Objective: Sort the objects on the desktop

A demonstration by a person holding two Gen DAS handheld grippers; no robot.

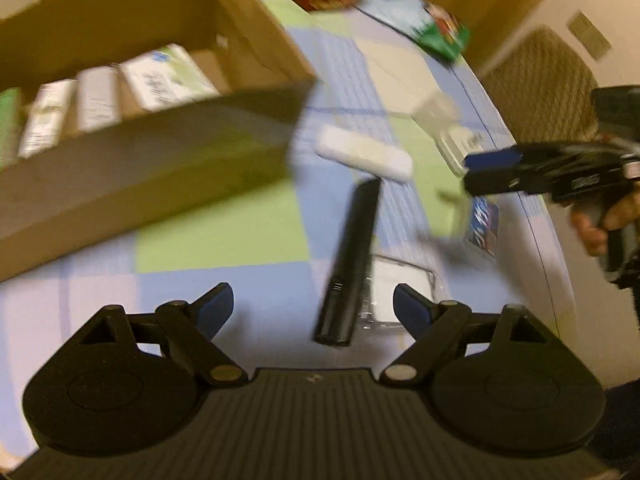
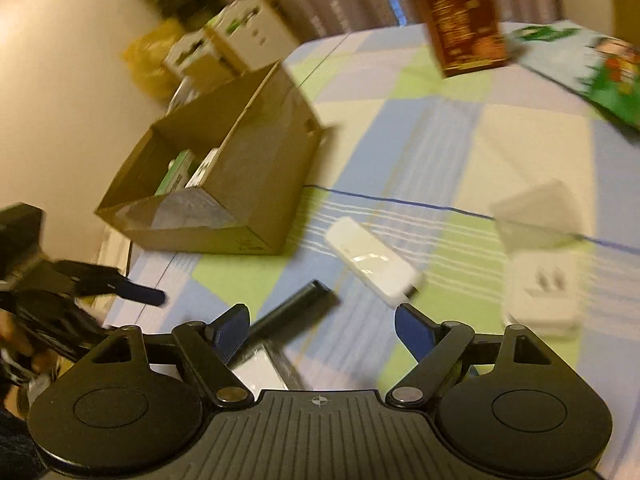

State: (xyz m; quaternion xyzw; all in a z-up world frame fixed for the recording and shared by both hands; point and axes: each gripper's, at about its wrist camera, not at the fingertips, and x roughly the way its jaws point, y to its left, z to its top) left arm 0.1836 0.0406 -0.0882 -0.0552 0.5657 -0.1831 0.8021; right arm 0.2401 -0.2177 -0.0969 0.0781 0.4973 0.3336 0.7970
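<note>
Both views are motion-blurred. My left gripper [image 1: 313, 308] is open and empty above the tablecloth, just short of a long black stick-shaped object [image 1: 350, 264]. A white oblong device [image 1: 364, 153] lies beyond it. My right gripper [image 2: 322, 326] is open and empty; the black object [image 2: 294, 310] and a clear packet with a white insert [image 2: 264, 368] lie between its fingers, and the white device [image 2: 372, 260] is ahead. A cardboard box [image 1: 160, 152] with several small cartons stands at the left, also in the right wrist view [image 2: 240, 184]. The right gripper shows in the left wrist view [image 1: 492, 170].
A white plug adapter [image 2: 544, 292] and a clear plastic lid [image 2: 536, 212] lie at the right. A dark red box [image 2: 460, 16] and a green-printed pack [image 2: 592, 68] stand at the back. A blue-printed packet [image 1: 482, 232] lies near the table's right edge [image 1: 536, 216].
</note>
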